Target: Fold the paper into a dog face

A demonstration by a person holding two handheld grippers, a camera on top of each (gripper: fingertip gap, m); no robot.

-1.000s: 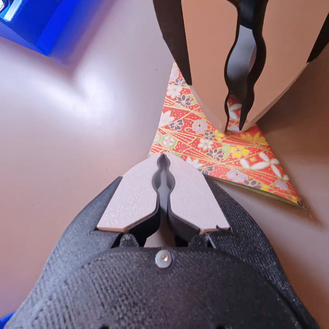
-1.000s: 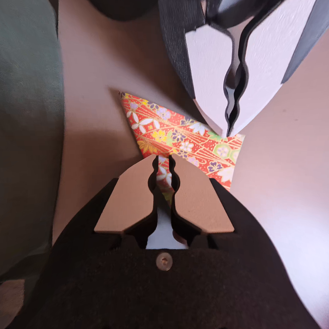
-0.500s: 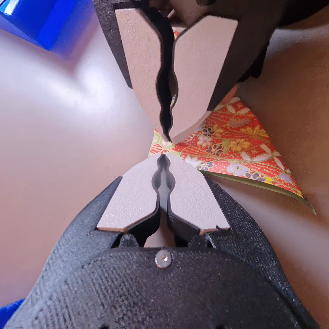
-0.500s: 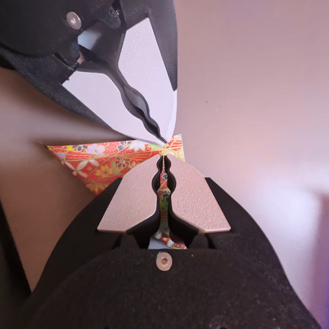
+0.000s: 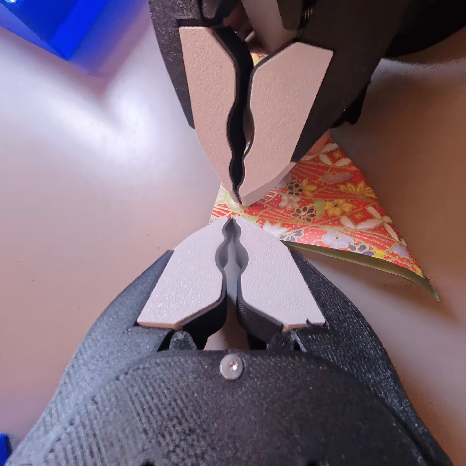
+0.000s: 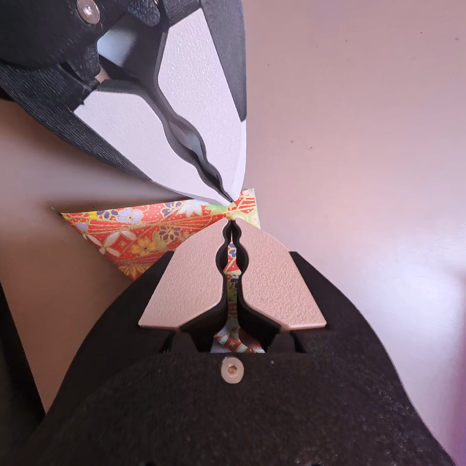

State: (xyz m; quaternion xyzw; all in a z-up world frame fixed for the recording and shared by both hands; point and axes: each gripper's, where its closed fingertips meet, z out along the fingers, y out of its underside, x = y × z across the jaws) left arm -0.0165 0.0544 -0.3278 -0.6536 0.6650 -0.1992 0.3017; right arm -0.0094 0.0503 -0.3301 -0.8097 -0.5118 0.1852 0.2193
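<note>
The paper [image 5: 327, 214], a red sheet printed with gold lines and white, purple and yellow flowers, lies folded into a triangle on a smooth, matte pinkish-brown table [image 5: 75, 201]. Its near edge shows two layers with a plain olive underside, and its far-right point lifts slightly off the surface. In the right wrist view the paper [image 6: 126, 234] runs to a sharp tip at the left, with a straight pale-green edge at the right. The left gripper [image 5: 232, 221], with pale grey pebbled finger plates on a black woven-textured body, has its jaws clenched with tips meeting; they sit at the paper's left corner, and whether any paper lies between them cannot be told. The right gripper [image 6: 232, 221], with tan pebbled plates on a black body, is likewise clenched, its tips resting on the paper near the same corner; patterned paper shows through the wavy slot between its fingers, but a grasp cannot be confirmed. The two grippers point tip to tip, close together. Open table extends to the left in the left wrist view and to the right in the right wrist view. A glossy blue object [image 5: 50, 22] lies well apart at the upper left.
</note>
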